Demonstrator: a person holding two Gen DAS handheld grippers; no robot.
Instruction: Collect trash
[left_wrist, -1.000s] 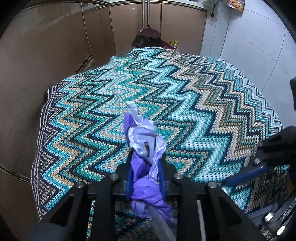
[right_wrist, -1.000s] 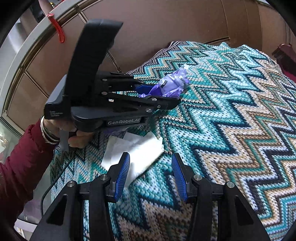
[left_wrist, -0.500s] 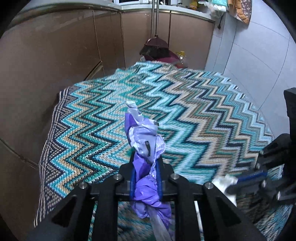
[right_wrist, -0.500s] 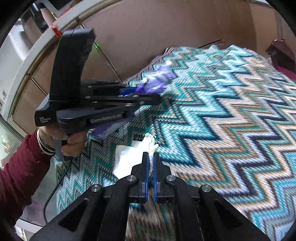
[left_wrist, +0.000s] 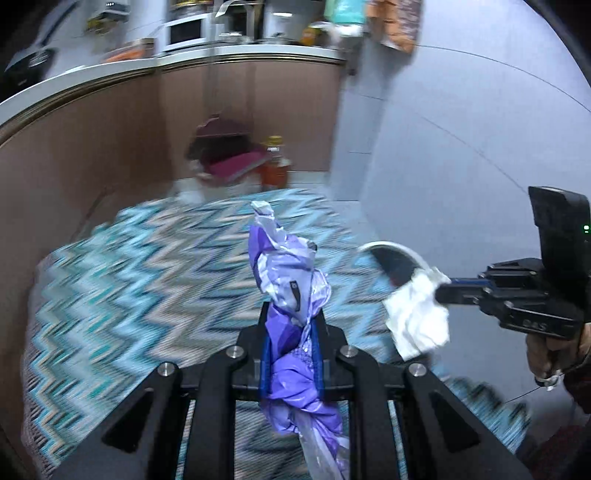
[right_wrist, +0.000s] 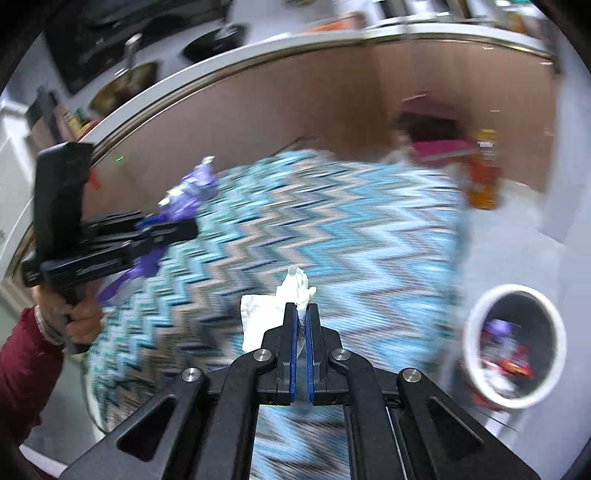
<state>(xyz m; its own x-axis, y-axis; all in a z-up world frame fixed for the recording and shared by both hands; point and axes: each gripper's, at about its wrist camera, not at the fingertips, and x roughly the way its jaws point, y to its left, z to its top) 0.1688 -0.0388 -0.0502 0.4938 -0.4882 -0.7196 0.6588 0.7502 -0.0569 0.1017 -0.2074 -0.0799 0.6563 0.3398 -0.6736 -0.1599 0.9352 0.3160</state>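
The left gripper is clamped on a crumpled purple plastic wrapper, held up over the zigzag rug; the right gripper pinches a white tissue tight, above the rug, near the white-rimmed trash bin to its right

Left wrist view looks forward and down along its own fingers, close over the zigzag rug, facing the brown cabinets and the corner. Right wrist view rides its fingers too, angled down over the same rug, facing the same cabinets. Each catches the other gripper side-on at its edge; both share the white bin, blurred.
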